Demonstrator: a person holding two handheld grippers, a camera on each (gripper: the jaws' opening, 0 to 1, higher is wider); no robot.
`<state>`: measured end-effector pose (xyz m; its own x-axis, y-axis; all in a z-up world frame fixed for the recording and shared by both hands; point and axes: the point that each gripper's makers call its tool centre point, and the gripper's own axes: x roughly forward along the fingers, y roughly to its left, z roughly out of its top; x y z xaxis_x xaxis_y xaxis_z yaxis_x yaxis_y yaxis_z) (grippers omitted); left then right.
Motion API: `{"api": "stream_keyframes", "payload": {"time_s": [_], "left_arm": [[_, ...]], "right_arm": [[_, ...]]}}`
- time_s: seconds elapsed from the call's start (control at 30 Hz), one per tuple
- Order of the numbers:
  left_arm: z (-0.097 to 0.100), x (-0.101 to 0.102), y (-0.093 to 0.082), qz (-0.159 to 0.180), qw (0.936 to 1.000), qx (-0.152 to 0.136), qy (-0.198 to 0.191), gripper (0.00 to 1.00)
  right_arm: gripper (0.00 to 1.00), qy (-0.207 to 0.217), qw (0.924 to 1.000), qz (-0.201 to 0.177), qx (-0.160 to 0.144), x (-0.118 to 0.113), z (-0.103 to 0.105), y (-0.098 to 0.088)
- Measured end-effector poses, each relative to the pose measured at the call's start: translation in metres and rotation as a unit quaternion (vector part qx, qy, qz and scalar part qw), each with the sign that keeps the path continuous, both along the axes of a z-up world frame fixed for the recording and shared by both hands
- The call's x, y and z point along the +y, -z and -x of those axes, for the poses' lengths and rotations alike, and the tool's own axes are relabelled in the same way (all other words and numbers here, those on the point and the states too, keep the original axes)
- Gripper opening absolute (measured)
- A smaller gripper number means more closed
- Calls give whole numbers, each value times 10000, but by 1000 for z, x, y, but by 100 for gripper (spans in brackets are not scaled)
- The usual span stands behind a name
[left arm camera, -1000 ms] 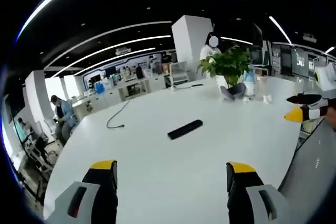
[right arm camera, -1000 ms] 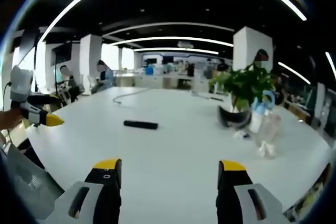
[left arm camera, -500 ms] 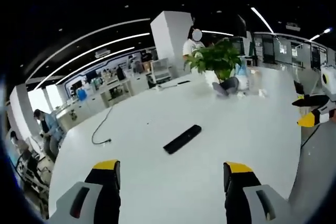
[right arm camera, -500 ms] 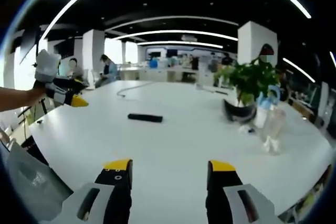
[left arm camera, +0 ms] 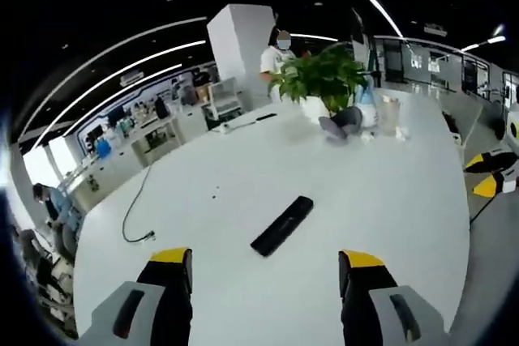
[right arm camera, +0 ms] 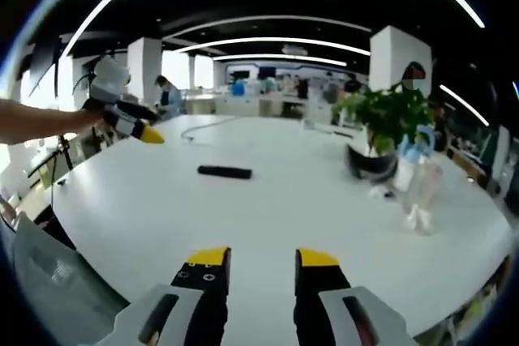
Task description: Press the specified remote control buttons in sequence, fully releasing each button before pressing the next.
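Observation:
A black remote control [left arm camera: 282, 225] lies flat on the white table [left arm camera: 389, 200], just ahead of my left gripper [left arm camera: 263, 269], whose jaws stand wide open with nothing between them. In the right gripper view the remote [right arm camera: 225, 172] lies mid-table, well ahead of my right gripper [right arm camera: 261, 261]. Its yellow-tipped jaws are open with a narrow gap and hold nothing. The left gripper [right arm camera: 136, 125] comes in from the left above the table, held by a hand. The right gripper [left arm camera: 486, 174] shows at the right edge of the left gripper view.
A potted green plant [right arm camera: 381, 123] and clear plastic bottles [right arm camera: 420, 196] stand at the table's far right. A black cable [left arm camera: 134, 218] trails over the left part. The table's edge [right arm camera: 73, 241] runs close at the left. People sit at desks [right arm camera: 166, 95] behind.
The left view has drawn closer to the remote and tilted down. My right jaws have narrowed. In the right view the left gripper has moved right, over the table.

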<state>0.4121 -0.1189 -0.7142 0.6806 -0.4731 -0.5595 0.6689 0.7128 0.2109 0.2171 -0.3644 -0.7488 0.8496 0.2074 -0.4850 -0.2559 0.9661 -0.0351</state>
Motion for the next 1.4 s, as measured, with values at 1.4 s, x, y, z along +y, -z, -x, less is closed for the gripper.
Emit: {"api": "stream_keyframes", "payload": {"time_s": [1.4], "left_arm": [[-68,-48,108,-1848,9372,2087,2099,44]], "right_arm": [[0,-143,9981,54,597,5,9,18]]}}
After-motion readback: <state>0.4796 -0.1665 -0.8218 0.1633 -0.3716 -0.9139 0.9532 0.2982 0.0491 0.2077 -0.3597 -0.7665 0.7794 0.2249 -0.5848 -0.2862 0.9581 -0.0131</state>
